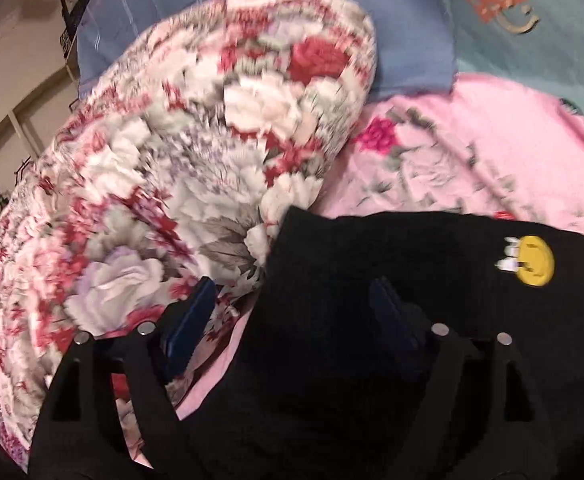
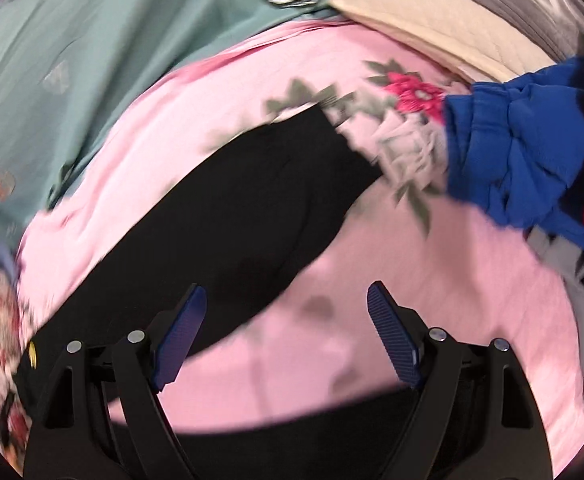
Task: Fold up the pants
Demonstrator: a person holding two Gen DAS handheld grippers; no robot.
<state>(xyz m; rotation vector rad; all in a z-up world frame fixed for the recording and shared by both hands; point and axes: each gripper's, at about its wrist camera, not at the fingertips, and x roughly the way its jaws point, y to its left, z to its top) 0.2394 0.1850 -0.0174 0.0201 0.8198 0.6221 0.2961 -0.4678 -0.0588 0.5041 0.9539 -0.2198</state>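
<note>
The black pants point(image 2: 252, 208) lie on a pink bedsheet point(image 2: 412, 288) with a flower print, and both pictures are somewhat blurred. In the right wrist view they stretch as a long dark band from the lower left toward the upper middle, where the narrow end stops beside a printed pink flower point(image 2: 414, 94). The cloth looks flat and very dark, so folds and seams are hard to tell. In the left wrist view the wider part of the pants fills the lower right, and a round yellow smiley patch point(image 1: 534, 260) with a small white mark next to it sits on the fabric. The left gripper point(image 1: 292, 300) hovers above this part with its jaws spread apart, and nothing is between them. The right gripper point(image 2: 286, 304) also has its jaws released, wide apart, over the edge of the pants and the pink sheet. A thick floral quilt point(image 1: 172, 160) lies rolled just beside the pants. A blue garment point(image 2: 520, 152) is bunched on the sheet, apart from the narrow end.
</note>
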